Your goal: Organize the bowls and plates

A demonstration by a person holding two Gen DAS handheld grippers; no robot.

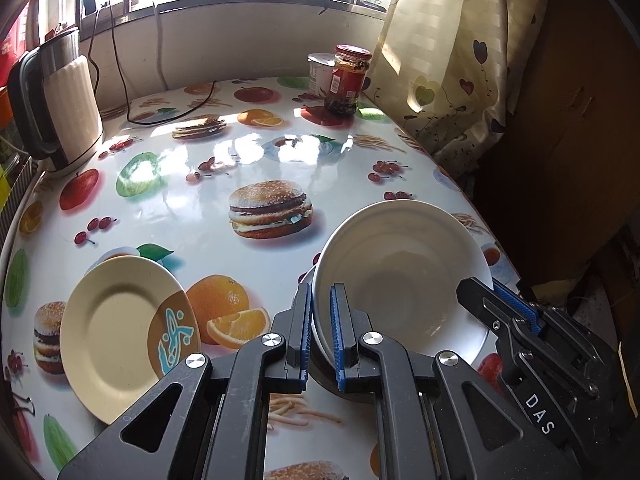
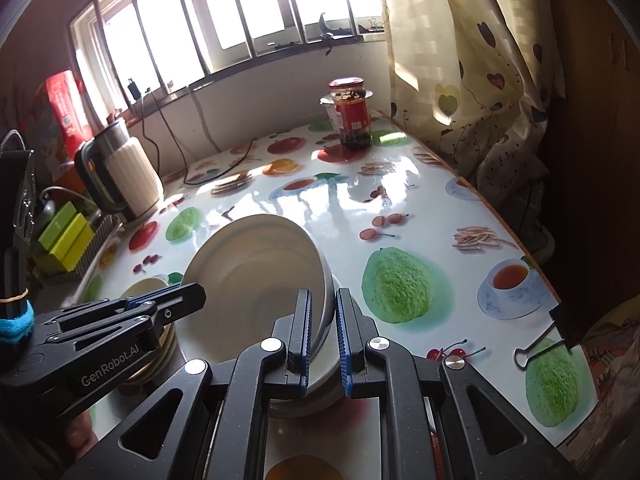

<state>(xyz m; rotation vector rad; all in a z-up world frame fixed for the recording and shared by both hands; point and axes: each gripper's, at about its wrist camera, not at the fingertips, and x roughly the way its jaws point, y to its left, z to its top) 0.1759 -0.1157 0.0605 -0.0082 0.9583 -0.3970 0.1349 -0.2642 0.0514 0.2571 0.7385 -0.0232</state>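
A white bowl (image 1: 400,280) hangs tilted just above the fruit-print table (image 1: 192,216), held from both sides. My left gripper (image 1: 321,292) is shut on its left rim. My right gripper (image 2: 324,296) is shut on the opposite rim and shows in the left wrist view as a black clamp (image 1: 480,286). In the right wrist view the bowl (image 2: 248,276) fills the centre, with the left gripper (image 2: 196,292) at its far side. A second white edge shows under the rim; I cannot tell if it is another bowl. A cream plate (image 1: 120,332) with a brown and blue patch lies left of the bowl.
An electric kettle (image 1: 60,100) stands at the back left with its cord across the table. A red-lidded jar (image 1: 348,80) and a white cup (image 1: 320,70) stand at the back by the curtain (image 1: 440,60). The table edge (image 2: 520,248) runs along the right, with a binder clip (image 2: 536,348).
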